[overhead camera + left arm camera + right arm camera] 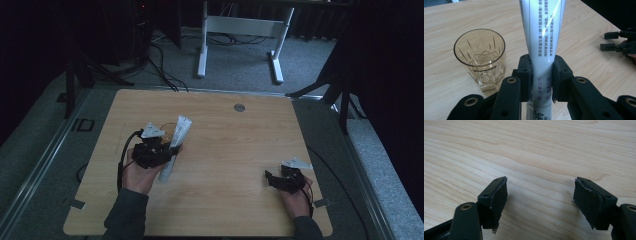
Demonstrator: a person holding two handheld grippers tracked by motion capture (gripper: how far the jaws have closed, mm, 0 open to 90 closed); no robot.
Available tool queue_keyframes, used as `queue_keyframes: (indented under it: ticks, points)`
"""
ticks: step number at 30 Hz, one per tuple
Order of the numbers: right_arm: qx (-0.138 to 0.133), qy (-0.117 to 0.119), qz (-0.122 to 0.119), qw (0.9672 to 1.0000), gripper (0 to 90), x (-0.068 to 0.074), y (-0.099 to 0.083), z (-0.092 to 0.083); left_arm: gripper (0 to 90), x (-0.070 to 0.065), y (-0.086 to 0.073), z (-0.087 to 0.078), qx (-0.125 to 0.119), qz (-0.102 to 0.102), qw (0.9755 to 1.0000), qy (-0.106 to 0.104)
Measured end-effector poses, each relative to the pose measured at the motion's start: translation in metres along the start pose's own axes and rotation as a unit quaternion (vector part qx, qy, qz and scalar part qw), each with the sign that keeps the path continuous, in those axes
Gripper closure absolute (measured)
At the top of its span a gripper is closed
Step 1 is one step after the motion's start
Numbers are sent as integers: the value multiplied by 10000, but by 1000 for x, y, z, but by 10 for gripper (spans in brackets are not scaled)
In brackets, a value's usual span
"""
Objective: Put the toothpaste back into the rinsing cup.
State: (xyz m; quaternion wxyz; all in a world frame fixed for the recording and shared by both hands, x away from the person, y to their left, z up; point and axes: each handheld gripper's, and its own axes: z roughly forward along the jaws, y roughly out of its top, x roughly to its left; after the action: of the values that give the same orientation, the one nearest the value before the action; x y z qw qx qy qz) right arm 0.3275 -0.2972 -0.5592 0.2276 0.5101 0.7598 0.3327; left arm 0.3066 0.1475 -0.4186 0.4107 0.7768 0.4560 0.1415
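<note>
Left gripper [541, 82] is clamped on a white tube [544, 37] near its lower part, holding it above the wooden table [225, 145] just beside an amber glass [480, 58]. Right gripper [540, 202] stands wide apart and empty, well clear. Judged step: carrying the tube; placing it into the glass would call for alignment over the rim.

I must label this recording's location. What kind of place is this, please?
Probably a lab or recording room: a bare wooden table on grey carpet, cables on the floor, and dark curtains around.
</note>
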Motion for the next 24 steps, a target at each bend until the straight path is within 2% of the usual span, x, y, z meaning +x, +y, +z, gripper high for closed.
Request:
queue_keyframes:
  ticks: [24]
  points:
    - [2, 0, -6, 10000, 271, 0, 0, 0, 720, 5, 3, -2, -188, -104, 9997, 103]
